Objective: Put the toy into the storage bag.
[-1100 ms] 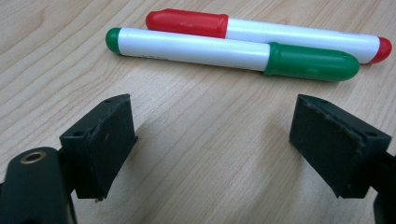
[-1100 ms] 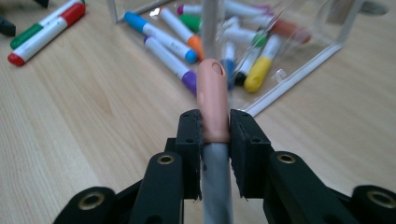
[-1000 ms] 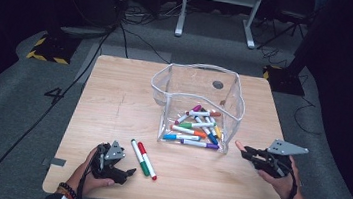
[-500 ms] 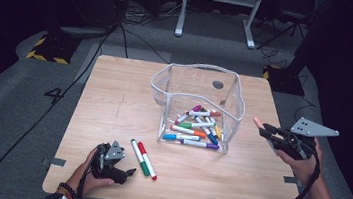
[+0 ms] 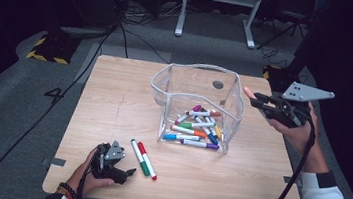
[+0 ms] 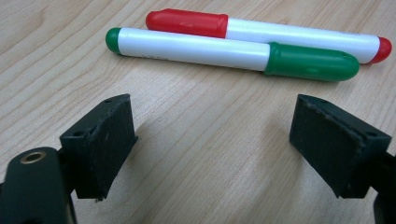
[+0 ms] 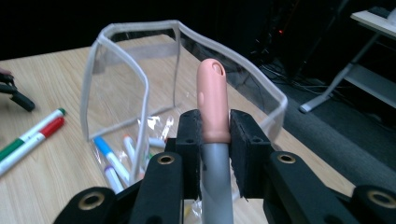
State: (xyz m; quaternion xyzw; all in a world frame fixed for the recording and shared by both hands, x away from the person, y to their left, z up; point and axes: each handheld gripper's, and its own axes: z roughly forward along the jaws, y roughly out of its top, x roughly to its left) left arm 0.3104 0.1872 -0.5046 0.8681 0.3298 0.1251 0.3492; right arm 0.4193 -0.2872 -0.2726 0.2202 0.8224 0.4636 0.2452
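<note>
Right gripper (image 5: 257,99) now raised beside right wall of clear soft plastic pouch with grey-white rim (image 5: 167,76), up from low near surface edge a second ago; fingers (image 7: 246,144) clamped on peach-capped grey marker (image 7: 212,100), cap pointing toward pouch rim; judgement: marker lifted to clear rim, drop into pouch comes next; left gripper (image 5: 123,173) unmoved on light wooden surface (image 5: 113,102), fingers (image 6: 100,140) wide apart, holding nothing; green-capped white marker (image 6: 233,51) and red-capped white marker (image 6: 261,31) lie just ahead, touching, awaiting pickup.
</note>
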